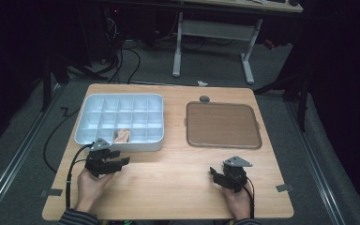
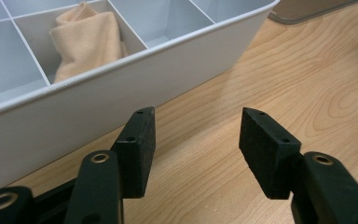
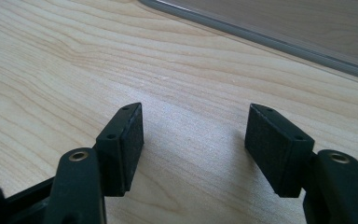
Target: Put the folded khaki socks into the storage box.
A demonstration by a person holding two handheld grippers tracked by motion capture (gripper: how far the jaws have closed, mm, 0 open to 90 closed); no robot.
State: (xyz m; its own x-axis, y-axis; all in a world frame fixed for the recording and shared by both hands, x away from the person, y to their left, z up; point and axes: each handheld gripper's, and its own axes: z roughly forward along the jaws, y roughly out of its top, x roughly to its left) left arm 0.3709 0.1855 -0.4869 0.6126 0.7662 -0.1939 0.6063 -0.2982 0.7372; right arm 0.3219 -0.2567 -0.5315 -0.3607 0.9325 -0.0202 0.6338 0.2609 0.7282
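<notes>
A folded tan cloth [image 1: 122,136] lies in a front-row compartment of the white divided box [image 1: 89,136], which sits on the left half of the table [image 1: 168,187]. Just in front of the box, the left gripper [image 1: 120,157] has its jaws spread with nothing between them, near the box's front wall. Right of the box lies a brown tray [image 1: 222,125]. In front of the tray, the right gripper [image 1: 217,175] is also spread and empty.

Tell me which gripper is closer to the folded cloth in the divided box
Left. The left gripper sits just in front of the white box, near the compartment holding the cloth. The right gripper rests across the table, below the brown tray.
</notes>
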